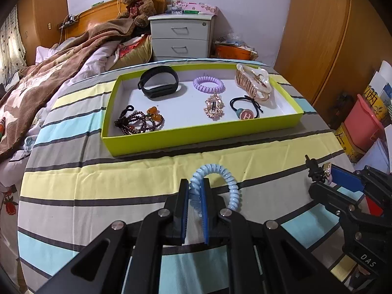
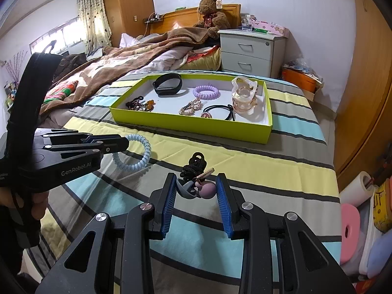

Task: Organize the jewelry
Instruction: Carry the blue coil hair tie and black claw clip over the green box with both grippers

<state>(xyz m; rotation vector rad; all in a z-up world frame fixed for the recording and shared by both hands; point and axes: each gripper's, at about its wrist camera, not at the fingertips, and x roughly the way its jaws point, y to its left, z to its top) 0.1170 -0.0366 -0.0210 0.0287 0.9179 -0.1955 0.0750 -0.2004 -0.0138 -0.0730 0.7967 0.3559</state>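
Observation:
A pale blue spiral hair tie (image 1: 220, 174) is pinched at one side by my left gripper (image 1: 195, 187), which is shut on it just above the striped bedsheet. From the right wrist view the same left gripper (image 2: 123, 143) and the blue spiral hair tie (image 2: 140, 155) appear at the left. My right gripper (image 2: 196, 178) is shut on a hair bobble (image 2: 207, 189) with a purple ball, a grey piece and a black knotted cord. Beyond both lies a lime-green tray (image 1: 196, 136) (image 2: 191, 127). It holds a black wristband (image 1: 159, 83), a purple spiral tie (image 1: 208, 83), a hair claw (image 1: 253, 82) and other pieces.
A rumpled brown blanket (image 1: 49, 78) covers the bed to the left. A grey nightstand (image 1: 181, 38) and a teddy bear (image 1: 138, 2) stand behind the tray. Boxes and a pink bin (image 1: 362, 122) crowd the floor at right, beside wooden wardrobes. A hand (image 2: 31, 201) grips the left tool.

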